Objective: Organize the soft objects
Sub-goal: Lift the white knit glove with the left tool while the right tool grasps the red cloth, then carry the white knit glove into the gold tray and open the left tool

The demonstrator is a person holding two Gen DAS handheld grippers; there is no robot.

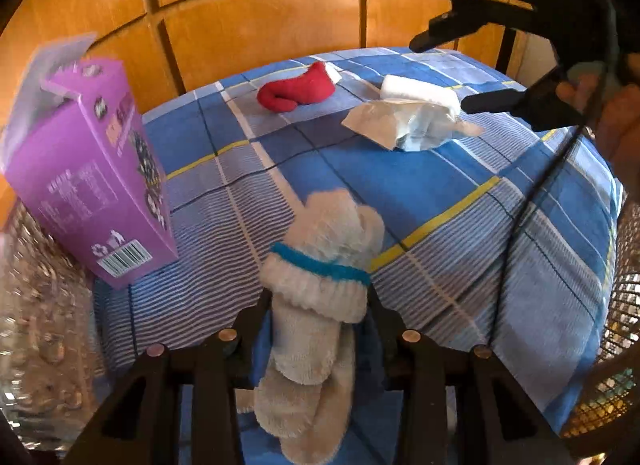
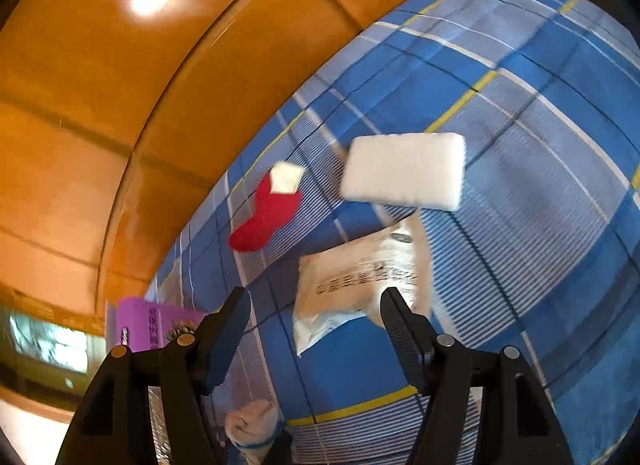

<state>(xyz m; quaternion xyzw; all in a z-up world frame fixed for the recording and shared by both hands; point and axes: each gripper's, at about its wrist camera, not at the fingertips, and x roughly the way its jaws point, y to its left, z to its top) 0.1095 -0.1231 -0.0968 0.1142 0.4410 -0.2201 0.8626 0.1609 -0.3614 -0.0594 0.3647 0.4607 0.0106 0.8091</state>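
Left gripper (image 1: 316,325) pinching fuzzy cream sock (image 1: 320,305)

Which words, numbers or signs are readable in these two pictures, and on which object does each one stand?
None can be quoted as it reads.
Purple cardboard box: a barcode, a recycling sign and blocks of small print, all too blurred to read.
Crumpled pale plastic packet: one row of dark characters and a small dark logo, too blurred to read.
Red sock, white foam block, cream fluffy sock: no text.

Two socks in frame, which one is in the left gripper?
The cream sock with the blue band, between the left gripper fingers; the red sock lies loose on the bedsheet.
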